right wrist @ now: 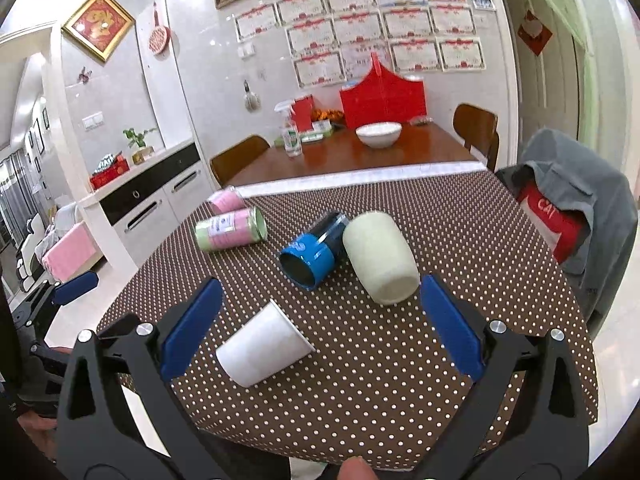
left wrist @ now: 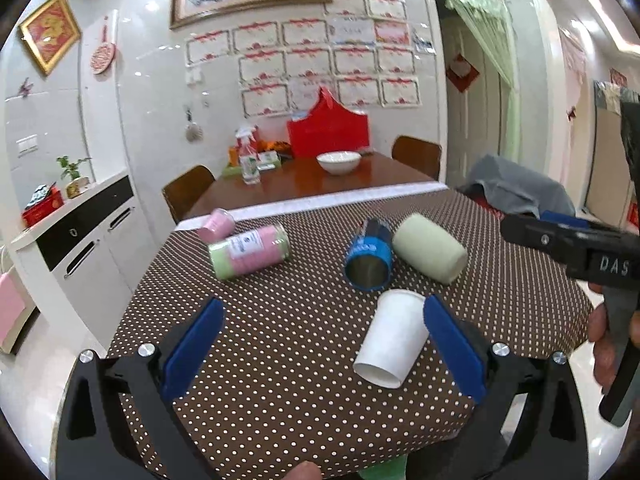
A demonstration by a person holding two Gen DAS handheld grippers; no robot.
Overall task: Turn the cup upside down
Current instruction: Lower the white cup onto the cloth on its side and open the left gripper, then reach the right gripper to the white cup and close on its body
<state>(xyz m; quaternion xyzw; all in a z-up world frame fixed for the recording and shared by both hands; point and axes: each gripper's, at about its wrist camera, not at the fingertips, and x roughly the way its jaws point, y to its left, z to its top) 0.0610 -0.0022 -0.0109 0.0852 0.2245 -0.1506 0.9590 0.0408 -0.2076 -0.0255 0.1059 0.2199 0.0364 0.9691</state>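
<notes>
A white paper cup [left wrist: 390, 338] lies on its side on the brown dotted tablecloth [left wrist: 280, 360], near the front. In the left wrist view its base points toward me and it lies just inside my right blue pad. My left gripper [left wrist: 324, 352] is open and empty above the table's front. In the right wrist view the cup [right wrist: 264, 350] lies beside the left blue pad. My right gripper [right wrist: 320, 332] is open and empty; its side shows in the left wrist view [left wrist: 560, 240]. Whether either pad touches the cup I cannot tell.
A blue can [left wrist: 368, 256], a pale green cup [left wrist: 430, 254], a pink-and-green can [left wrist: 250, 252] and a pink cup [left wrist: 218, 224] lie on the cloth farther back. Behind stands a wooden table with a white bowl [left wrist: 339, 162]. A chair with grey clothes [right wrist: 576, 204] stands right.
</notes>
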